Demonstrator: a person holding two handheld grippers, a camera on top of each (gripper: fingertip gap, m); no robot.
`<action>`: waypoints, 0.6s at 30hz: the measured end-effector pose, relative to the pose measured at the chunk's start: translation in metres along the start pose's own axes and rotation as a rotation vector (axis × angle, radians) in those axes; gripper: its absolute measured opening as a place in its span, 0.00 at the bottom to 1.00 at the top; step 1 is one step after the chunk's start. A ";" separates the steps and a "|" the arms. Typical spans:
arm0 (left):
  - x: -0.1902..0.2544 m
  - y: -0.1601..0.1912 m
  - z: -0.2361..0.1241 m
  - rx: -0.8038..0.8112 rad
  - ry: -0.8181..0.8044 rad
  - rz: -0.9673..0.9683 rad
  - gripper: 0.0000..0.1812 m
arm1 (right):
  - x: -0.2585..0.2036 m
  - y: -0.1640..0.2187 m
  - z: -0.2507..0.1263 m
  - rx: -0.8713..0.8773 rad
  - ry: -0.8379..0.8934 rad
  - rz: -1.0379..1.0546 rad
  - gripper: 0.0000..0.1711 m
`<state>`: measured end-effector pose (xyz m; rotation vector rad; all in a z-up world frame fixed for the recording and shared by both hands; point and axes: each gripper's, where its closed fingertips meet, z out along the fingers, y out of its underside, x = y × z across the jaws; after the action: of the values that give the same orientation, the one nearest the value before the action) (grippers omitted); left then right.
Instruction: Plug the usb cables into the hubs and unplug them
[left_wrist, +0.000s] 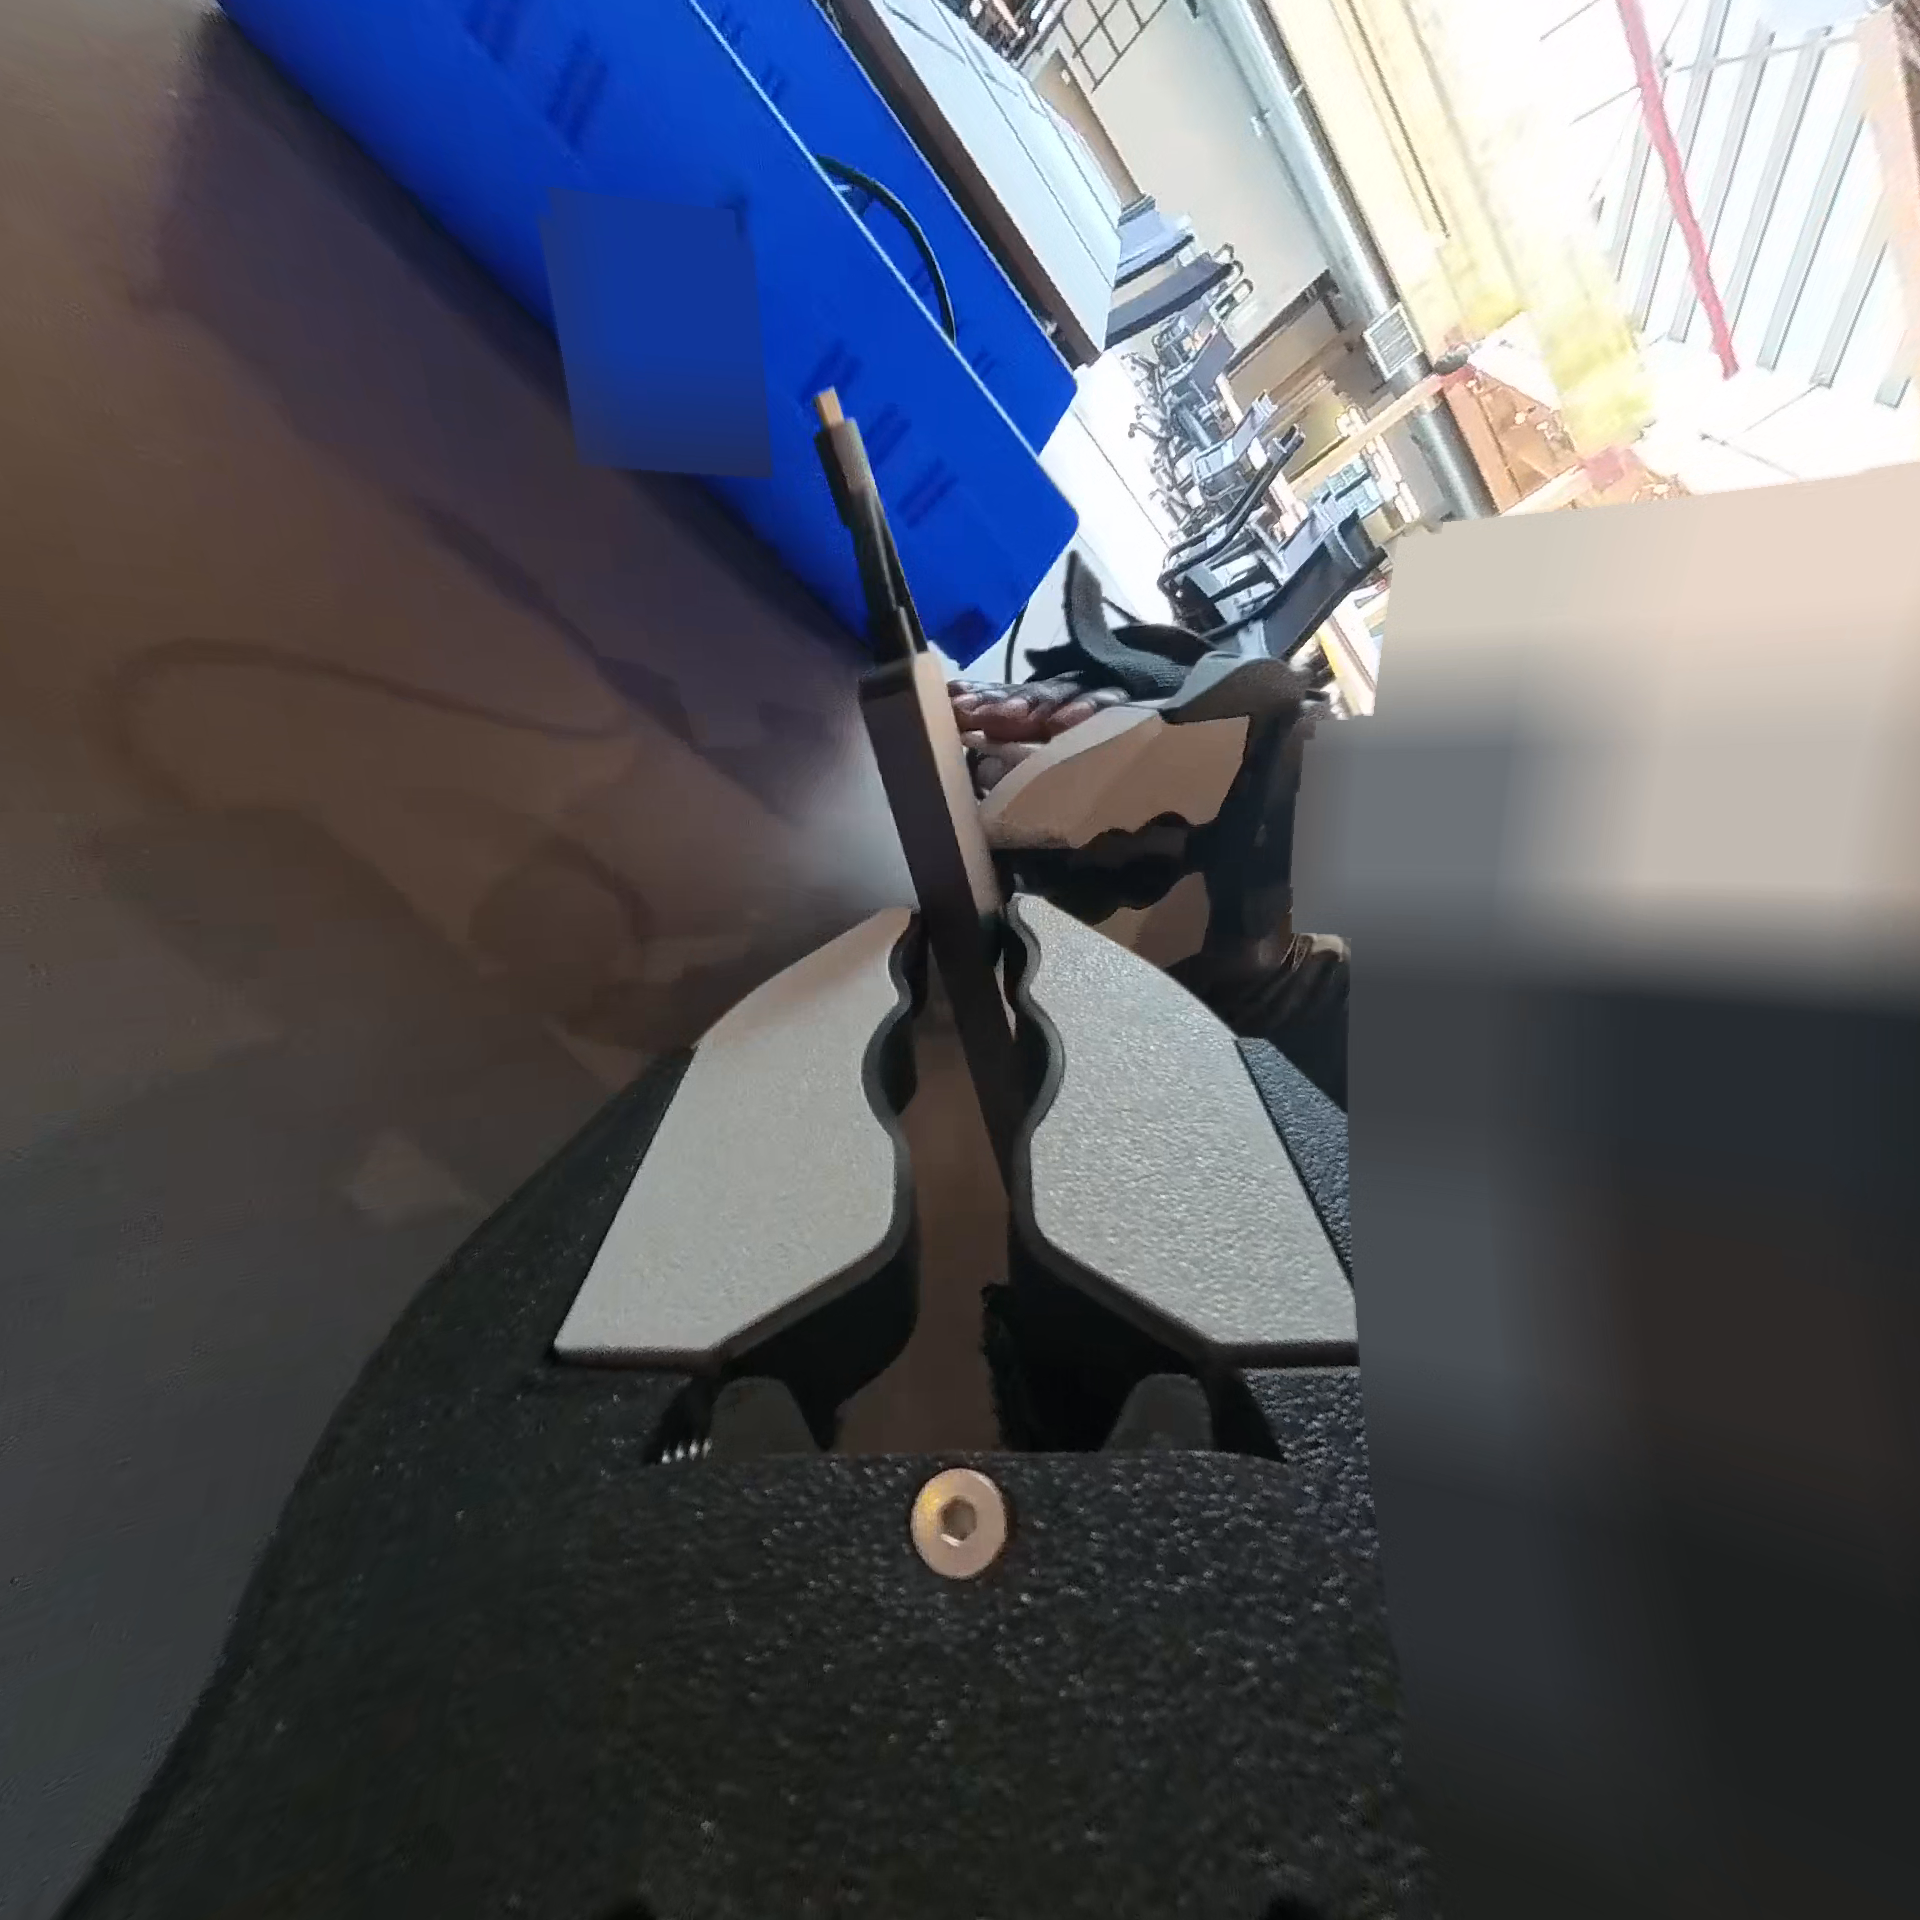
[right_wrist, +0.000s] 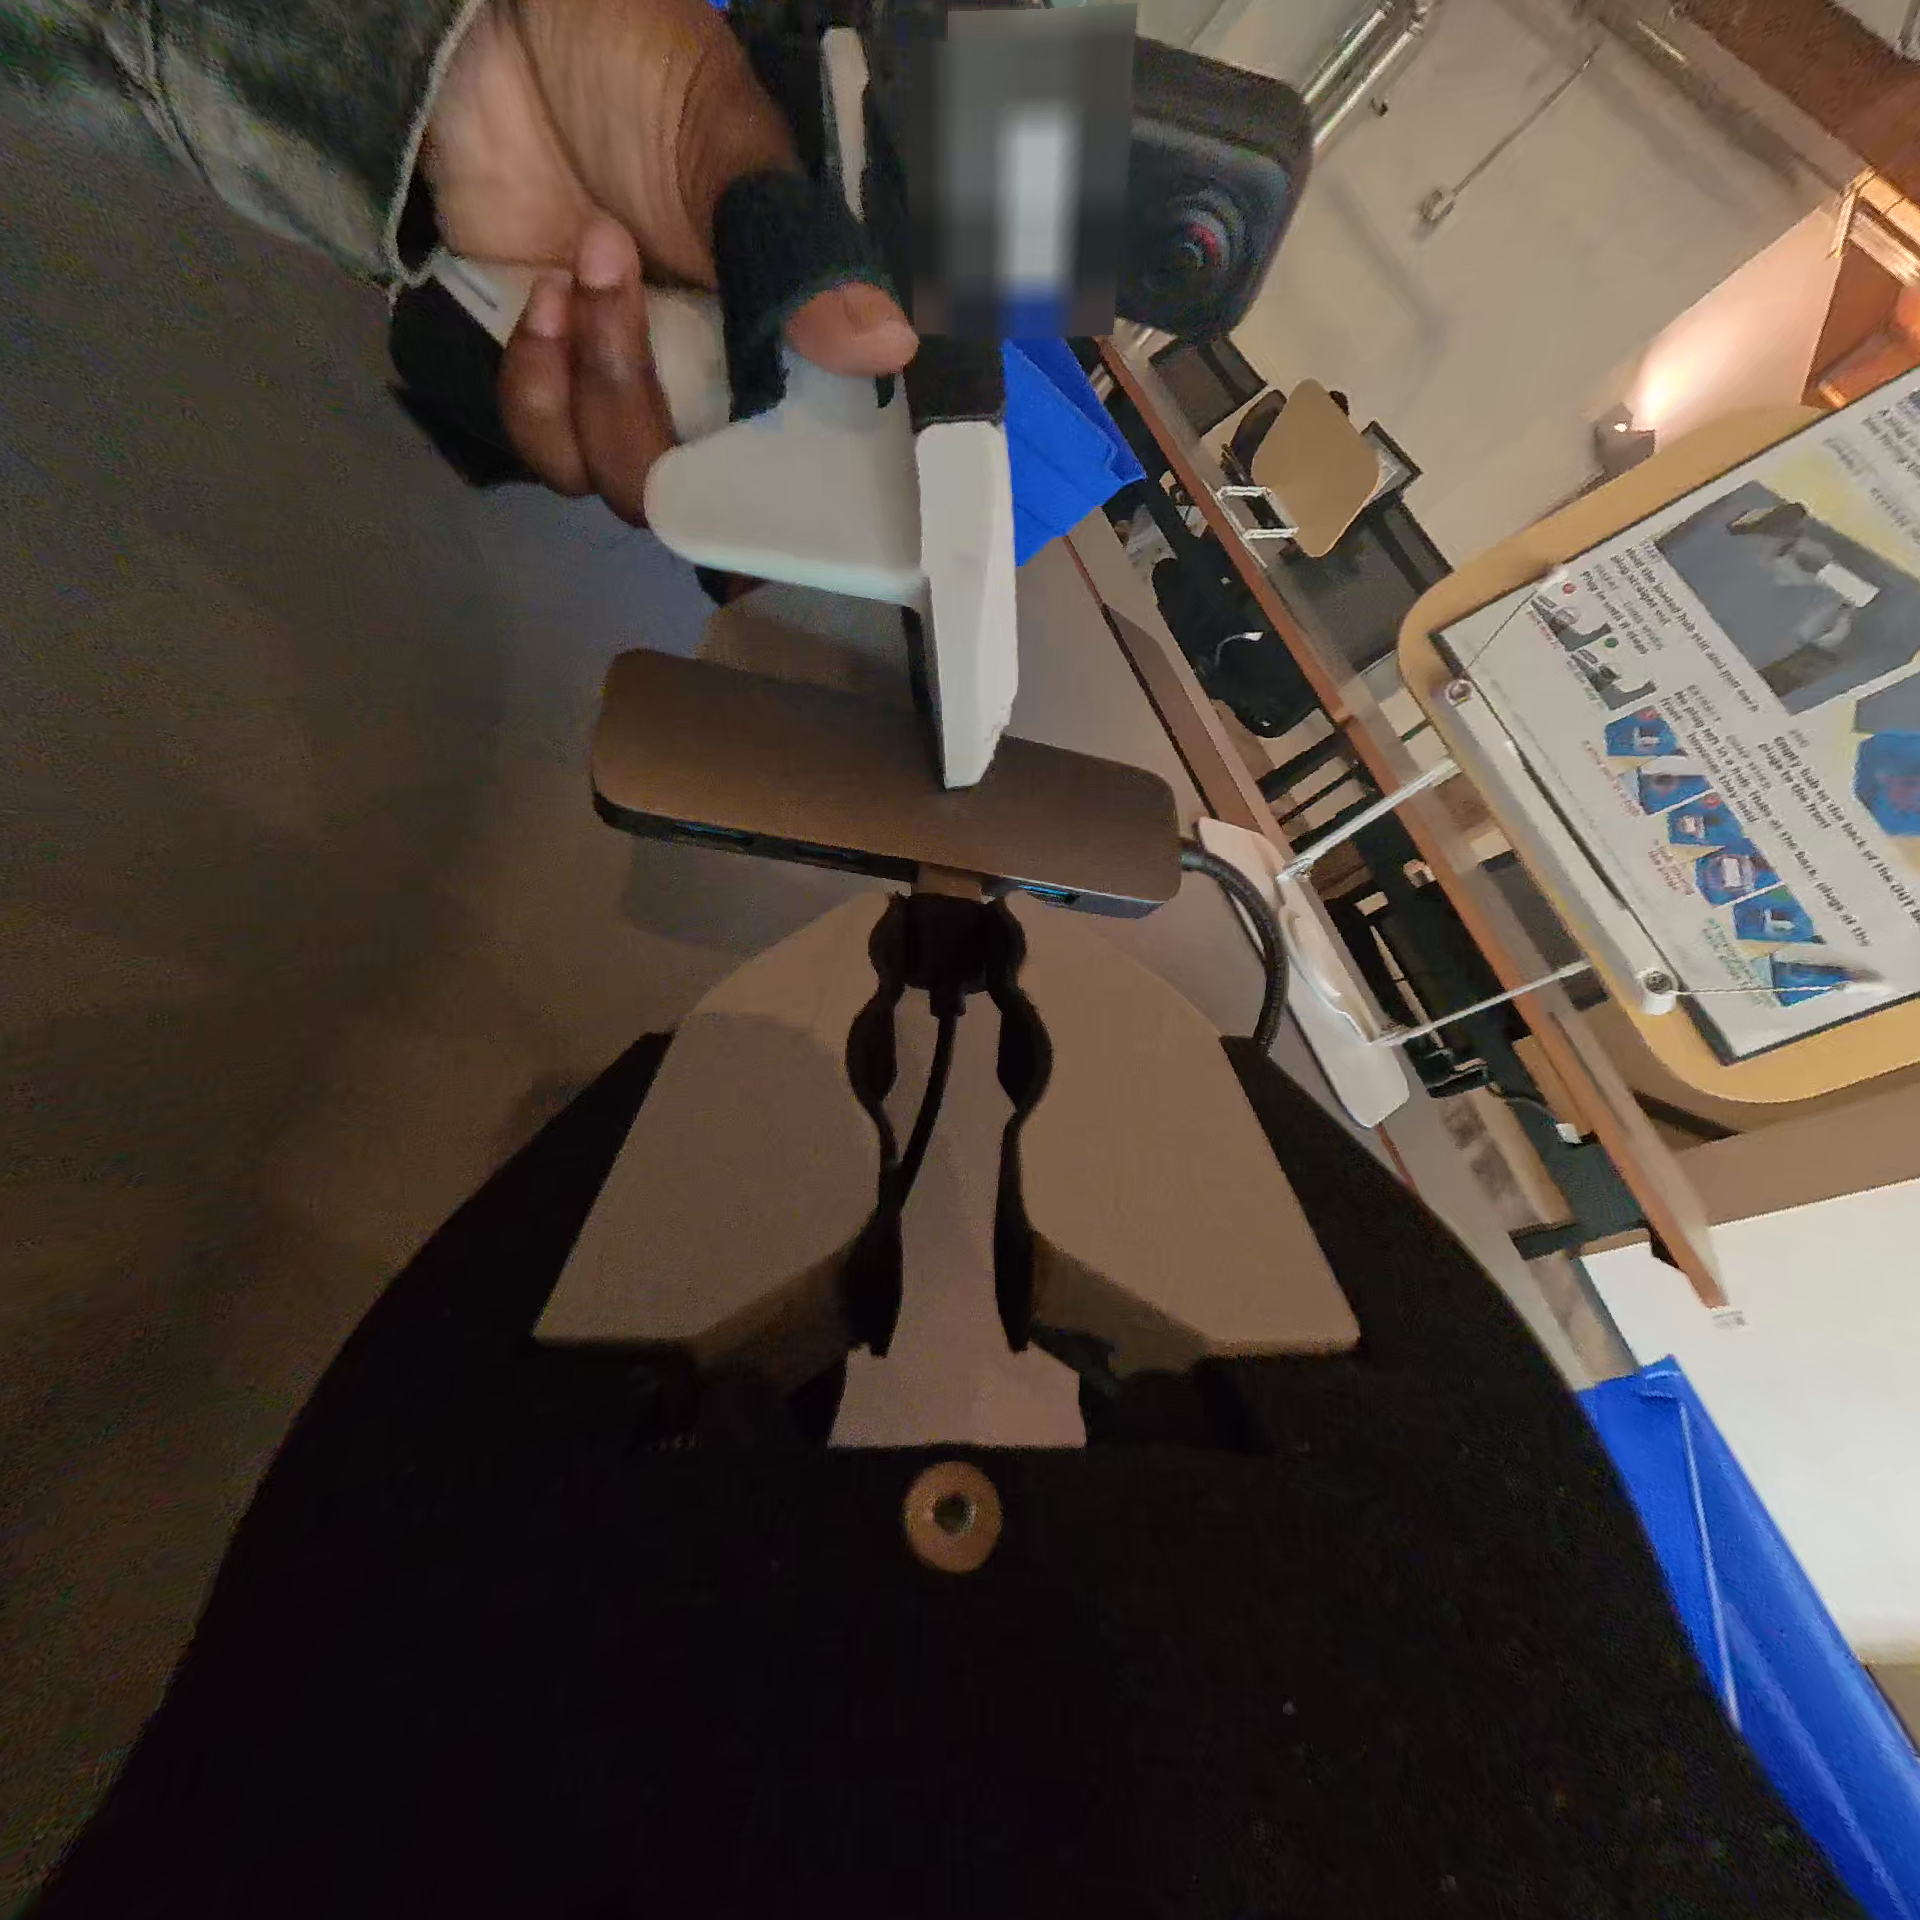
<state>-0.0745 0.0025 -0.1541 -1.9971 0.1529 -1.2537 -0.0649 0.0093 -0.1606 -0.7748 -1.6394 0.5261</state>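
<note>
Plug meets hub port
You clamp the hub (right_wrist: 883, 774) edge-on in left jaws for bracing; right jaws pinch the usb plug (right_wrist: 940, 930) at a side port.

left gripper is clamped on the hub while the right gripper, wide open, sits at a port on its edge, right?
Not wide open: the right wrist view shows the right gripper shut on the usb plug at the hub's edge. The left gripper does clamp the hub.

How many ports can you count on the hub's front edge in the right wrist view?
3 open ports lie along the hub edge; a fourth may sit hidden where the plug held by the right gripper meets it.
</note>
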 end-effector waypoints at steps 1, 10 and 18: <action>0.000 0.001 0.000 -0.011 -0.009 0.013 0.07 | -0.001 0.000 0.000 0.002 0.001 -0.009 0.08; 0.011 0.010 -0.004 -0.037 0.039 -0.005 0.06 | -0.007 -0.012 -0.003 0.054 -0.001 -0.027 0.08; 0.008 0.005 -0.008 0.032 -0.023 0.025 0.06 | -0.005 -0.011 0.004 0.030 -0.006 -0.009 0.08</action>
<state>-0.0755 -0.0091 -0.1496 -1.9752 0.1455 -1.2093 -0.0708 -0.0017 -0.1566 -0.7437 -1.6367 0.5462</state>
